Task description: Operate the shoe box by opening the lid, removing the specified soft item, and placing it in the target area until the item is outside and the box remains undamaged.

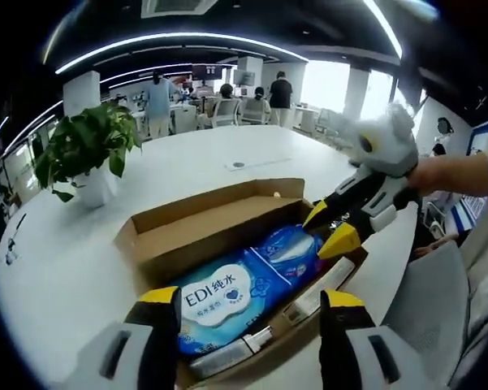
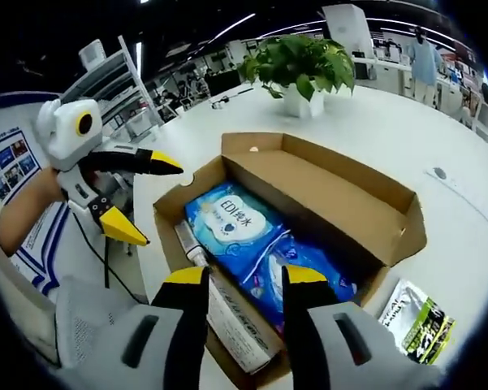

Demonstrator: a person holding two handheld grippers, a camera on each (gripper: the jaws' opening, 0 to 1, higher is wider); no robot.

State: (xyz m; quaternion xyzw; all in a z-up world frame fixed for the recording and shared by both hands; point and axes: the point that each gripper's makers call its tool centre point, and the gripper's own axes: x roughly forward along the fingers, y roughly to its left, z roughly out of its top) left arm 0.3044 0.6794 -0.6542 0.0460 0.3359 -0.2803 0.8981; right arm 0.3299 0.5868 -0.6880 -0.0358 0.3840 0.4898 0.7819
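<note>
the shoe box [image 1: 227, 231] is my landmark: it sits on the white surface [image 1: 81, 260] with its lid folded back and standing open on the far side from me, as the left gripper view shows it. inside the box lies the blue wipes pack [image 1: 223, 305], flat on the bottom, its white label turned up. just beside it, toward the box's right end in that view, lies a second blue pack [image 1: 291, 250]. along the near wall of the box lies a long white tube [image 1: 227, 356], touching the wipes pack's edge.

my left claw [image 1: 252, 305] hangs over the near edge of the box, its yellow-tipped jaws spread wide with the wipes pack showing between them, holding nothing. my right claw [image 2: 239, 276] hovers over the box's other end, jaws parted and empty, above the second blue pack [image 2: 296, 260] and the white tube [image 2: 227, 321]. in the right gripper view the wipes pack [image 2: 227, 223] lies in the box [image 2: 325, 191] beyond those jaws, and the left claw [image 2: 146, 199] stands open just outside the box's end wall.

a potted plant [image 1: 85, 150] stands on the surface beyond the box's lid, well apart from it. a small green and black packet [image 2: 414, 321] lies on the surface near the box's corner. people stand far behind the box.
</note>
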